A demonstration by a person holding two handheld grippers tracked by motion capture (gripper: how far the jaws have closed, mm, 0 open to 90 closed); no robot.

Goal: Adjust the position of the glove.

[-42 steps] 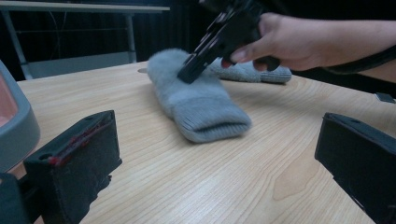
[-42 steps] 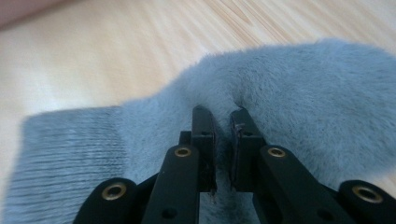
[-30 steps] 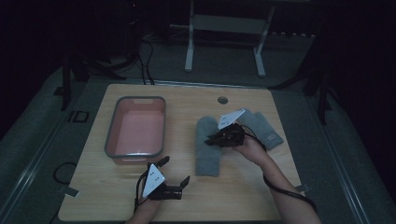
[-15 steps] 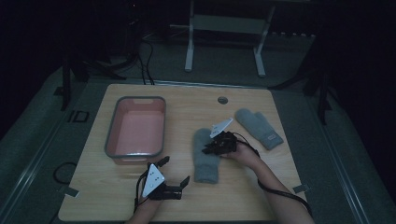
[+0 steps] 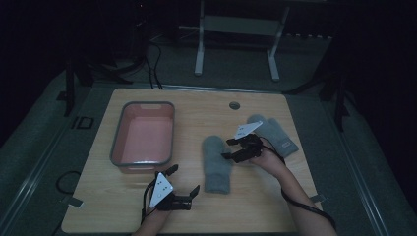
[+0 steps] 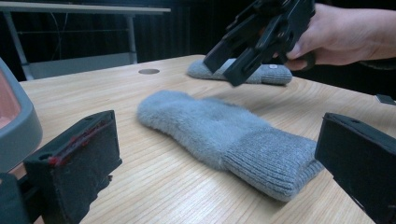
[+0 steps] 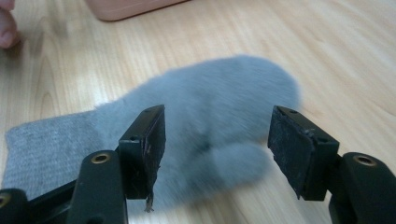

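Note:
A grey fuzzy mitten (image 5: 216, 164) lies flat near the table's middle, cuff toward me. It also shows in the left gripper view (image 6: 224, 135) and the right gripper view (image 7: 210, 102). My right gripper (image 5: 227, 149) hovers open at the mitten's right edge, jaws straddling its thumb (image 7: 219, 144) with nothing held. A second grey mitten (image 5: 273, 133) lies behind my right hand, and the left gripper view shows it too (image 6: 261, 73). My left gripper (image 5: 184, 179) rests open at the front edge, left of the near mitten's cuff, jaws wide apart (image 6: 215, 140).
A pink tub (image 5: 116, 142) with a grey rim stands at the left of the table, its corner showing in the right gripper view (image 7: 130, 7). A small round hole (image 5: 234, 105) sits near the table's far edge. Bare wood lies between tub and mitten.
My right gripper has shifted slightly left and toward me, off the far mitten and over the near one. The near mitten lies a little closer to the front. The left gripper is still.

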